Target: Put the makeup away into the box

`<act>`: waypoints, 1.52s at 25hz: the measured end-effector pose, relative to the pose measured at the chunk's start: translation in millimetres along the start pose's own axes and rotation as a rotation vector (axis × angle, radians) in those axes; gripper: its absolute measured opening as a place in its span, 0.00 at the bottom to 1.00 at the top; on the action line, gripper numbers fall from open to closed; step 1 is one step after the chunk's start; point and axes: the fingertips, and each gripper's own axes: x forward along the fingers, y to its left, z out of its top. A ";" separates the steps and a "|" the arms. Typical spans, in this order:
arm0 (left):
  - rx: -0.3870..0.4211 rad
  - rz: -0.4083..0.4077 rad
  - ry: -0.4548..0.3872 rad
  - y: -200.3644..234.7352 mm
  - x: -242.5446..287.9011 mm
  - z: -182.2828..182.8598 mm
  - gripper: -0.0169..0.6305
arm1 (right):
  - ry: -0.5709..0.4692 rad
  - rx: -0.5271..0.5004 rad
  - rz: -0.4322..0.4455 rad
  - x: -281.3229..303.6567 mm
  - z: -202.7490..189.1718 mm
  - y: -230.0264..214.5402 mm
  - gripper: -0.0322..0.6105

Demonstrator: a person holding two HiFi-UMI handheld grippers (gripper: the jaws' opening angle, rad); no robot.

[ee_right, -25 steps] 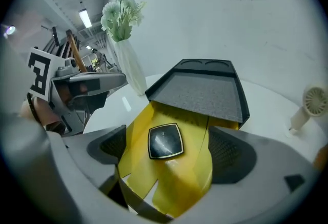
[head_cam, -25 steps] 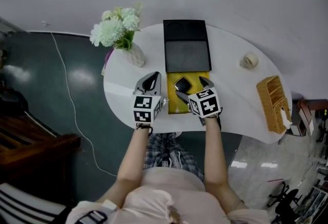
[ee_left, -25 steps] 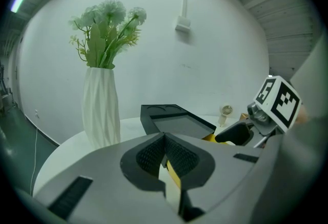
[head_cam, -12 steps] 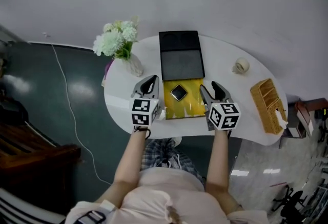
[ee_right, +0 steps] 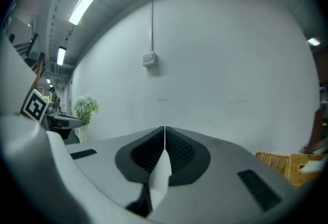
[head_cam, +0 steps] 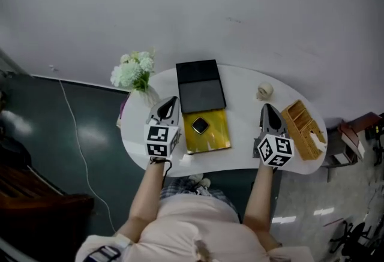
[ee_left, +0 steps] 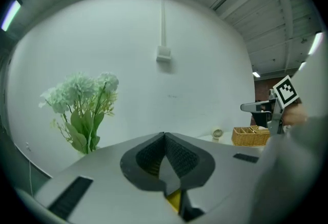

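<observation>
Where the white wall [head_cam: 120, 9] meets the dark green floor [head_cam: 60, 135], a smooth white counter [head_cam: 240, 96] of rounded, bean-like outline carries all items.

1. A flat rectangular black box [head_cam: 200, 87], matte, lies at the far centre of the counter.
2. A glossy yellow panel [head_cam: 211, 138] lies against the near edge of the black box.
3. A woven wicker basket [head_cam: 302, 129] with compartments stands at the right end.
4. Pale green artificial flowers [head_cam: 133, 69] stand in a white ribbed vase at the far left.
5. The left gripper [head_cam: 170, 102] hangs just left of the yellow panel, jaws pressed together on nothing. It carries a cube [head_cam: 158, 141] with black-and-white square markers.
6. The right gripper [head_cam: 268, 110] hangs beside the basket, jaws likewise together and empty. One second ago it stood over the yellow panel with jaws wide on either side of the compact; it has since moved right.
7. The makeup compact [head_cam: 200, 126], a dark square with rounded corners and a reflective top, lies on the yellow panel where it lay before, clear of both grippers.
8. A small round fan [head_cam: 264, 91] stands at the far right.
</observation>
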 end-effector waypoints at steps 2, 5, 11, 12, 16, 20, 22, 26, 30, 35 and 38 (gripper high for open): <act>0.004 -0.012 -0.016 -2.1 -1.5 6.7 0.07 | -0.034 -0.003 -0.040 -10.6 11.1 -10.9 0.08; 0.019 -0.019 -0.030 -4.2 -3.5 13.1 0.07 | -0.072 -0.018 -0.096 -26.4 20.7 -24.7 0.08; 0.008 -0.027 -0.036 -2.5 -4.3 12.2 0.07 | -0.085 -0.039 -0.152 -45.7 21.8 -38.5 0.07; 0.006 -0.027 -0.035 -2.3 -4.0 11.8 0.07 | -0.087 -0.040 -0.158 -47.6 22.0 -39.6 0.07; 0.001 -0.030 -0.035 -2.8 -3.6 10.0 0.07 | -0.085 -0.059 -0.188 -53.9 21.0 -43.2 0.07; 0.001 -0.026 -0.037 -2.5 -4.8 10.1 0.07 | -0.082 -0.064 -0.199 -56.6 20.4 -43.7 0.07; 0.002 -0.026 -0.038 -3.2 -5.3 10.8 0.07 | -0.080 -0.061 -0.199 -57.2 19.8 -44.2 0.07; 0.000 -0.027 -0.034 -3.8 -4.3 10.0 0.07 | -0.071 -0.062 -0.203 -56.7 18.5 -46.0 0.07; 0.001 -0.026 -0.031 -4.9 -4.2 9.9 0.07 | -0.063 -0.066 -0.204 -58.6 17.4 -48.7 0.07; 0.002 -0.026 -0.030 -7.9 -3.8 9.5 0.07 | -0.047 -0.071 -0.205 -61.0 12.3 -53.7 0.07; 0.005 -0.022 -0.027 -8.1 -3.6 9.6 0.07 | -0.038 -0.067 -0.210 -63.0 9.4 -57.5 0.07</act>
